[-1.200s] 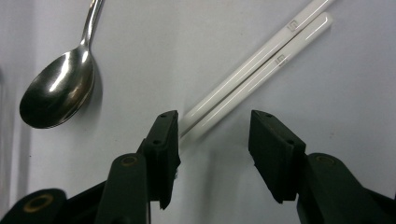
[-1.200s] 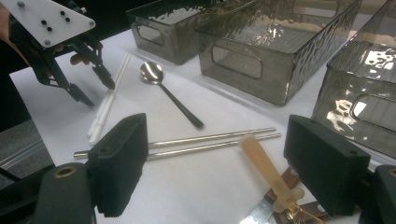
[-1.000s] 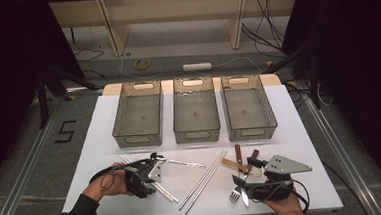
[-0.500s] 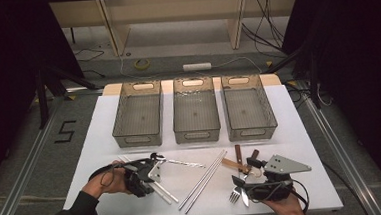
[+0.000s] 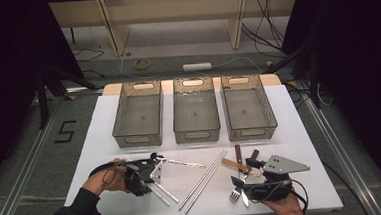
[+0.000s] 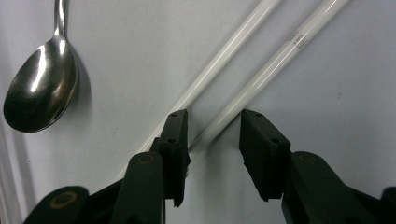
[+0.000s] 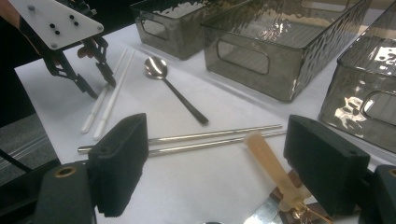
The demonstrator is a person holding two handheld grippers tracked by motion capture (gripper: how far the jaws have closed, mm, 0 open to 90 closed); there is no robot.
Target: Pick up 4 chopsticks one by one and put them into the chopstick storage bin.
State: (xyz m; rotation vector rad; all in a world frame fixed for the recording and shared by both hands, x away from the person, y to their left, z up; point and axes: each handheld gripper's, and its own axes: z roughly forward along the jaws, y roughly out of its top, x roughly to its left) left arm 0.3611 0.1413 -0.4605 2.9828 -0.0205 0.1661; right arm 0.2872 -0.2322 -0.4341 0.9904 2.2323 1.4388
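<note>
Two white chopsticks (image 6: 261, 74) lie side by side on the white table (image 5: 105, 142). My left gripper (image 6: 215, 116) points down at them, and its jaws have just been closing. One chopstick runs between the jaws with a gap still showing, and the other passes outside the left jaw. A steel spoon (image 6: 39, 88) lies close by. In the high view, my left gripper (image 5: 144, 186) is at the front left and my right gripper (image 5: 245, 173) at the front right. My right gripper (image 7: 217, 126) is open wide, low over a beige-handled utensil (image 7: 271, 163), and holds nothing.
Three grey see-through bins (image 5: 139, 115) (image 5: 195, 112) (image 5: 248, 109) stand in a row at the back. A pair of metal chopsticks (image 5: 203, 182) lies in the middle. A fork (image 5: 235, 195) and dark-handled cutlery (image 5: 238, 154) lie by my right gripper.
</note>
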